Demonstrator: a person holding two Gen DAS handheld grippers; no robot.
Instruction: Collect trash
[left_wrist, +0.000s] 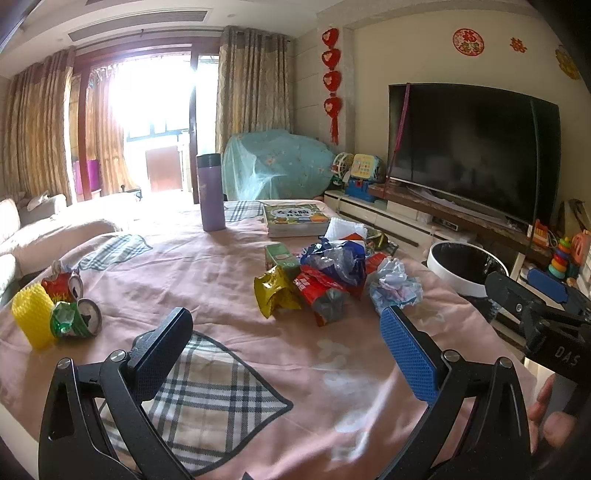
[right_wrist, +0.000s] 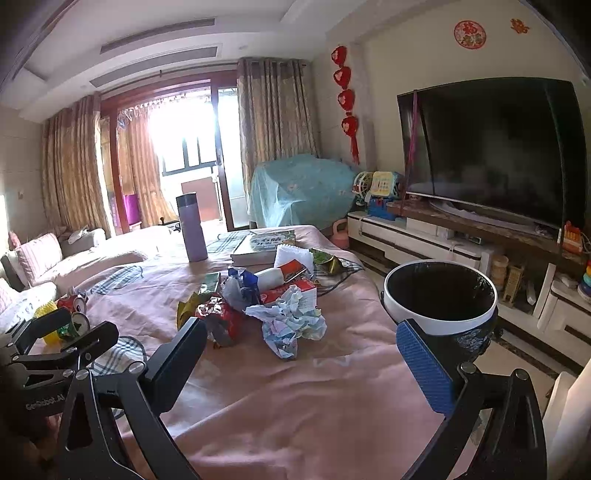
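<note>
A heap of trash lies on the pink cloth: a crumpled pale paper wad, a red wrapper, a gold-yellow packet and a blue-grey bag. Two crushed cans and a yellow foam net sit at the left. The white-rimmed bin with a black liner stands off the right edge. My left gripper is open, short of the heap, nothing between its fingers. My right gripper is open too, just before the paper wad.
A purple flask and a stack of books stand at the back of the table. Plaid cloths lie on the pink cover. A TV on a low white cabinet fills the right side; a sofa is at the left.
</note>
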